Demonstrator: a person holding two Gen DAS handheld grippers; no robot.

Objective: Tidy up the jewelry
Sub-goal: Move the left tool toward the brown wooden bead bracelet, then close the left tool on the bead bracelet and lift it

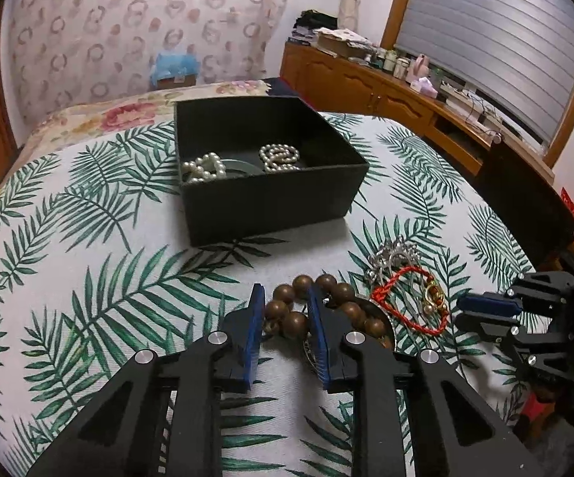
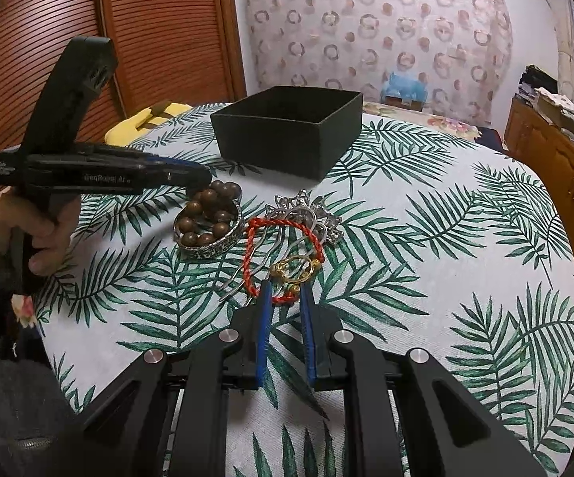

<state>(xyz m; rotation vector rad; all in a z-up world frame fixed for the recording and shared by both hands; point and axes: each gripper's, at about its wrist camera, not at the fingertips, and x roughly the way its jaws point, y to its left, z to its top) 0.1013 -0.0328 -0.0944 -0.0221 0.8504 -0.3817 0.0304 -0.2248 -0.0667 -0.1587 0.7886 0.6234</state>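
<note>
A black open box (image 1: pixel 271 194) on the leaf-print cloth holds pearl strands (image 1: pixel 279 157); it also shows in the right wrist view (image 2: pixel 287 135). A brown wooden bead bracelet (image 1: pixel 287 310) lies on a silver bangle (image 2: pixel 211 244). My left gripper (image 1: pixel 285 298) is open, its fingers on either side of the beads. A red cord bracelet (image 2: pixel 255 234) with gold charms (image 2: pixel 293 270) lies over a silver hair comb (image 2: pixel 307 206). My right gripper (image 2: pixel 285 292) is open, its fingers on either side of the red cord's near end.
The table (image 2: pixel 426 262) is round with a drop at its edges. A yellow object (image 2: pixel 144 121) lies at its far left edge. A wooden cabinet (image 1: pixel 386 91) with clutter stands to the right. A louvred wooden door (image 2: pixel 159 31) is behind.
</note>
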